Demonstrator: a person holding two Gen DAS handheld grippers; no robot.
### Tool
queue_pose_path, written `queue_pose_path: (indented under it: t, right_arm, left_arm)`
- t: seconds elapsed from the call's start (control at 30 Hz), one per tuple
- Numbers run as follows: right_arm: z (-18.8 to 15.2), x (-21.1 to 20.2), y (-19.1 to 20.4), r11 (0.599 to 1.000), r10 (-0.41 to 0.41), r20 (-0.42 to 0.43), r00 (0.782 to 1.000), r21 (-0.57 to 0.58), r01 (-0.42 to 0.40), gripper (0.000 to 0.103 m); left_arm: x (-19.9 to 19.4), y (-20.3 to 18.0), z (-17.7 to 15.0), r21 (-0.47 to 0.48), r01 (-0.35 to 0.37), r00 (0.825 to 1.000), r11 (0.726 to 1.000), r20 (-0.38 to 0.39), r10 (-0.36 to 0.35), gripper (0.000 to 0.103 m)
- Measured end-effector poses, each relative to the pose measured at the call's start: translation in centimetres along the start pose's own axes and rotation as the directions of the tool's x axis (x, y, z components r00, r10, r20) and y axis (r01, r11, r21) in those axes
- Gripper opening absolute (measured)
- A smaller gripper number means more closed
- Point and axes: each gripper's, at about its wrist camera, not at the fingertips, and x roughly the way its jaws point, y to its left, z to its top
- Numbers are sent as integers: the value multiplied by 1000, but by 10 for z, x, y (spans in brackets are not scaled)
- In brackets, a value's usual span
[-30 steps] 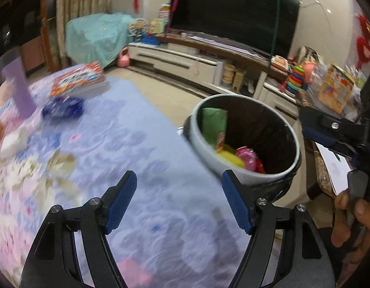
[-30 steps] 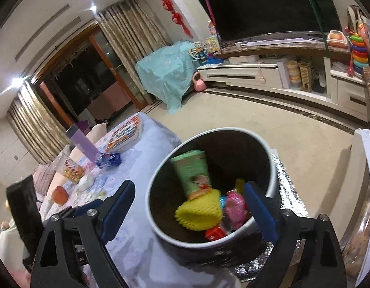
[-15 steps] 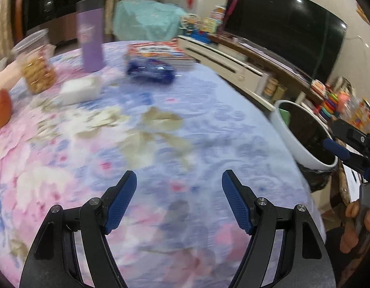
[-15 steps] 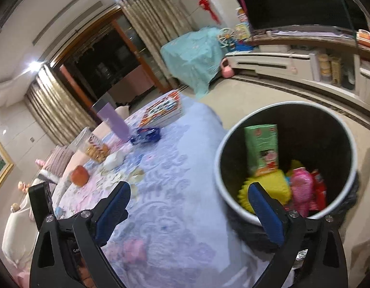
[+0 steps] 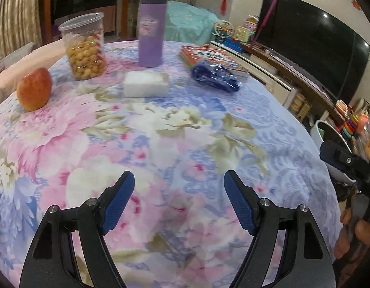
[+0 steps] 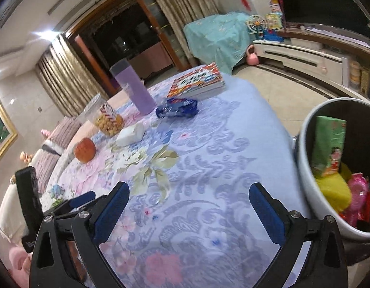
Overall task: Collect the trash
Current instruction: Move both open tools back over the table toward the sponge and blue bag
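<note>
Item 1, my left gripper (image 5: 177,193): blue-padded black jaws spread wide, holding nothing, above the near part of the round surface under a pink-and-blue floral cloth (image 5: 161,144).

Item 2, my right gripper (image 6: 188,206): jaws likewise wide apart and empty, over the cloth's edge, just beside the bin.

Item 3, crumpled dark-blue plastic wrapper (image 5: 215,78): the likely trash. It lies on the far right of the surface, touching the front edge of the flat colourful picture book (image 5: 209,57), near the white rectangular block (image 5: 145,84). I judge it light, soft, crinkly and slick; a pinch across its bunched middle should hold better than a grab at a loose end, which could slip or tear.

Item 4, round grey-white bin with a dark interior (image 6: 305,148): stands off the surface's right edge, holding a green carton, something yellow and pink packaging.

Item 5, probable keepers: red-orange apple (image 5: 34,88), clear tub of yellow snack balls (image 5: 85,48), tall lilac flask (image 5: 151,30).

Change since a second ago: both views faced the bin then; they have swung onto the surface, so the bin now sits at the frame edges and the wrapper well ahead of the left gripper.
</note>
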Motion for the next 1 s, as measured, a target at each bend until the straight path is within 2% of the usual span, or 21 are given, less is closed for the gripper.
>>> queue_pose_path:
  t: [0.1, 0.47, 0.83, 1.0]
  right_arm:
    - [2, 14, 7, 1000, -7, -17, 1000, -22, 7, 103]
    - [17, 57, 28, 995, -26, -59, 998, -97, 20, 103]
    - [51, 95, 36, 983, -32, -50, 998, -181, 23, 103]
    - [64, 110, 34, 979, -39, -55, 998, -204, 26, 103]
  left_arm:
    - [1, 10, 2, -18, -13, 1000, 1000, 2, 13, 84]
    - [11, 34, 20, -46, -46, 999, 998, 10, 46, 89]
    - [39, 47, 55, -24, -76, 997, 997, 8, 76, 89]
    - [54, 51, 73, 38, -113, 993, 993, 29, 112, 89]
